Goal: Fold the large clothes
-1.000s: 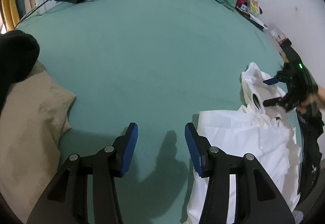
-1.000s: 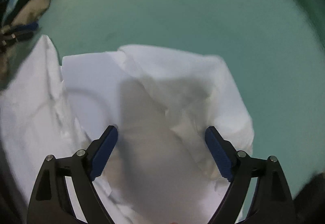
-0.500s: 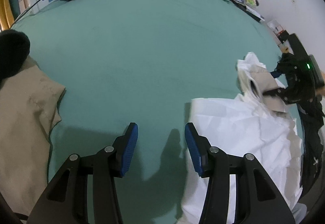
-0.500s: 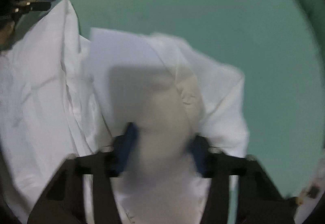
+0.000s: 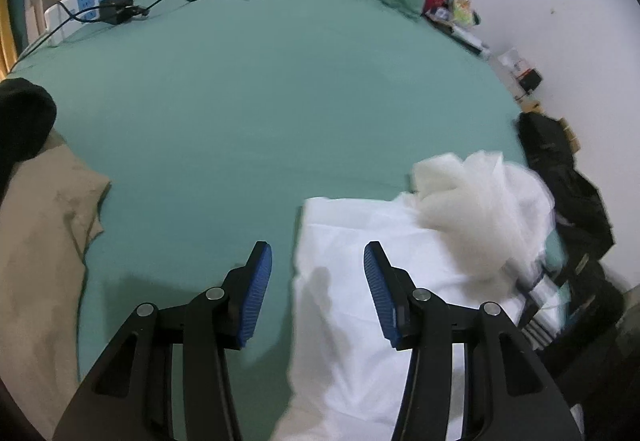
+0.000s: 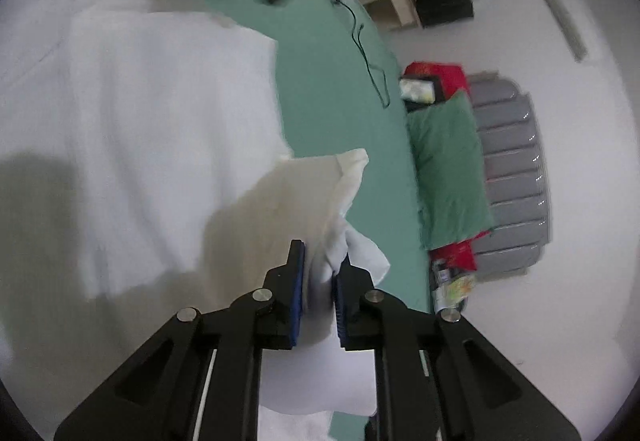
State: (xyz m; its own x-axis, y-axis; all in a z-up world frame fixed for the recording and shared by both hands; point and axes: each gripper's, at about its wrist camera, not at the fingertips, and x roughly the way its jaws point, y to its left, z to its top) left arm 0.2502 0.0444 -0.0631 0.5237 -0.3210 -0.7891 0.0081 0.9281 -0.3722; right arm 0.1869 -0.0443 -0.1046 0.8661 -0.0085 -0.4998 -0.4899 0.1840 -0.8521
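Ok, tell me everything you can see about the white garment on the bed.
The white garment is a large piece of thin, soft-looking white fabric, creased and partly bunched. Most of it lies spread on the green bedsheet near the bed's edge, with a straight folded edge facing the open sheet. One portion is lifted and blurred, pinched between the blue pads of the right gripper, which is shut on a thick wad of cloth. The left gripper hovers open over its near edge, casting a shadow on it.

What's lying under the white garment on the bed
The white garment lies on the green bedsheet, which shows all around it. Whatever sits beneath its middle is covered. The right gripper pinches one corner.
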